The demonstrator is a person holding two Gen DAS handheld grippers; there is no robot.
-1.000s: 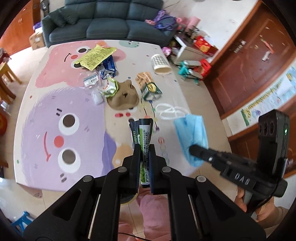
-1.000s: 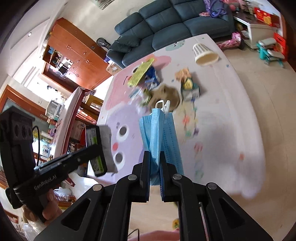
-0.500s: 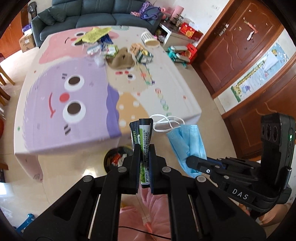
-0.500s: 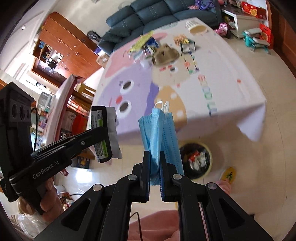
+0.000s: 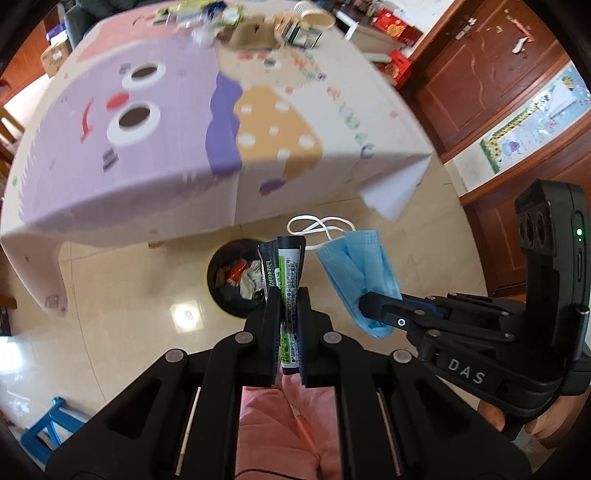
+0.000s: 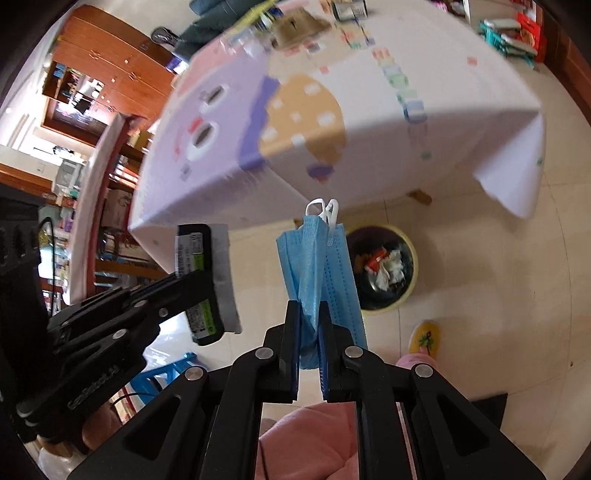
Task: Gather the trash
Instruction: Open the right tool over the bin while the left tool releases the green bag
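The left gripper [image 5: 287, 295] has its black fingers [image 5: 272, 314] clenched on a flat, dark plastic snack wrapper with a green and white label [image 5: 286, 266], which stands up between them. The right gripper [image 6: 308, 314] pinches a folded, pale blue disposable face mask [image 6: 314, 266] by its lower part, with the white ear loops [image 6: 323, 208] sticking up at the top. Both pieces of trash are in the air, side by side and apart, above the tiled floor [image 5: 129, 332].

Just beyond them on the floor stands a round, pale yellow waste bin with a dark liner [image 6: 408, 280], already holding crumpled white and red scraps. It sits just outside the near edge of the worktop [image 5: 184, 129]. The wrapper hangs close over the bin's rim; the mask hangs a little to one side.

The task looks part done: two items are carried to the bin but not yet dropped. More litter remains at the far edge of the worktop, including a crumpled brown paper bag [image 5: 251, 33] and a white ribbed paper cup on its side [image 5: 314, 14].

The cartoon-printed tablecloth's hanging corner [image 5: 391, 192] droops near the bin. The person's pink clothing [image 5: 288, 424] shows below the fingers, and a blue plastic stool [image 5: 55, 428] stands on the floor to the left. Nothing blocks the bin's mouth.
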